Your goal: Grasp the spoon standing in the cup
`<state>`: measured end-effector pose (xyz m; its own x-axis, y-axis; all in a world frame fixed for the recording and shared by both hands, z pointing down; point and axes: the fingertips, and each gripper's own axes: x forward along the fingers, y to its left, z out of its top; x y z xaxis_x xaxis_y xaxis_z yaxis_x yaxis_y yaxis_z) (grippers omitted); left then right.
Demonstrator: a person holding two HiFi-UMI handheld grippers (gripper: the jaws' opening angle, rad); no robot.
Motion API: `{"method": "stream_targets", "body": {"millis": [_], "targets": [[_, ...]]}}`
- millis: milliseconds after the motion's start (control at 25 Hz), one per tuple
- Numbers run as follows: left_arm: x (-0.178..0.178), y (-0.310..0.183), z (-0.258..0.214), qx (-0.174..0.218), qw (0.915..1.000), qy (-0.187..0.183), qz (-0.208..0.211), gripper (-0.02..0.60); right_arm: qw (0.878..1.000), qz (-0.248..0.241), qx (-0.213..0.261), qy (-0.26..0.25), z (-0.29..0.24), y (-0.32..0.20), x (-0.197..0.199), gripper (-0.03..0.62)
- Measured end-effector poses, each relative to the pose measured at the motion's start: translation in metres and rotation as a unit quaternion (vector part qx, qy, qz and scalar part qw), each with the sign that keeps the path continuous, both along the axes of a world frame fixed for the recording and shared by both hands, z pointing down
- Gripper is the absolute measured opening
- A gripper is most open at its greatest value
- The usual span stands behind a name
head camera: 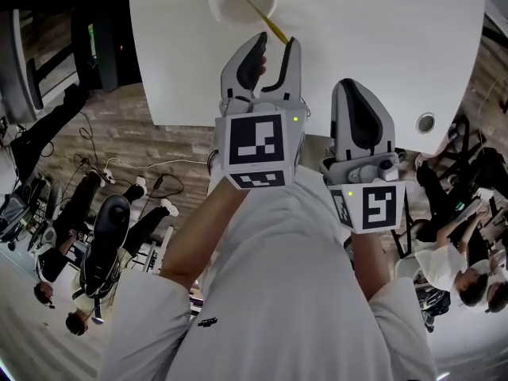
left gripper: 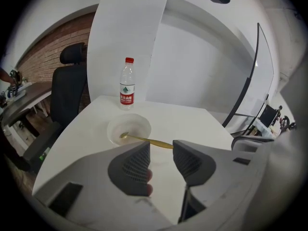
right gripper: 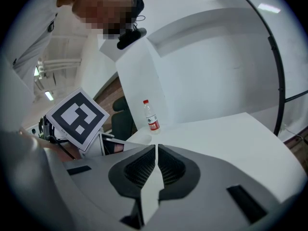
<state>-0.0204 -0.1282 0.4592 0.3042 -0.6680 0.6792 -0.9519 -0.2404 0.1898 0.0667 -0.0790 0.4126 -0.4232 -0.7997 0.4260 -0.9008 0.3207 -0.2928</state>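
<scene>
The spoon (left gripper: 144, 139) leans in the cup (left gripper: 129, 129), its handle end reaching the spread jaws of the left hand-held gripper (left gripper: 161, 150). The right hand-held gripper (right gripper: 157, 163) is pressed together, empty. The red label on the bottle (left gripper: 127, 83) at the far edge of the surface (left gripper: 192, 124) is unreadable.

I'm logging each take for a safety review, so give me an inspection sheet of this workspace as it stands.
Surface: white table.
Job's things: white cup with gold spoon leaning in it, handle toward the tongs.
Clutter: water bottle, upright behind the cup.
Grippers: left tongs open, spoon's handle end at their tips, not gripped; right tongs shut, empty.
Cables: loose cables on the wooden floor.
Surroundings: black chair beside the table, seated people, brick wall.
</scene>
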Motion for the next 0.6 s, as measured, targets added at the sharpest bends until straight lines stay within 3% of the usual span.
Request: {"method": "stream_targets", "body": {"millis": [280, 600], "targets": [[-0.001, 0.006, -0.006, 0.008, 0.9999, -0.002, -0.012, 0.073, 1.000, 0.003, 0.002, -0.002, -0.001, -0.002, 0.002, 0.005], [-0.014, 0.003, -0.017, 0.025, 0.9991, -0.015, -0.032, 0.050, 1.000, 0.002, 0.004, -0.003, -0.004, -0.004, 0.000, 0.005]]}}
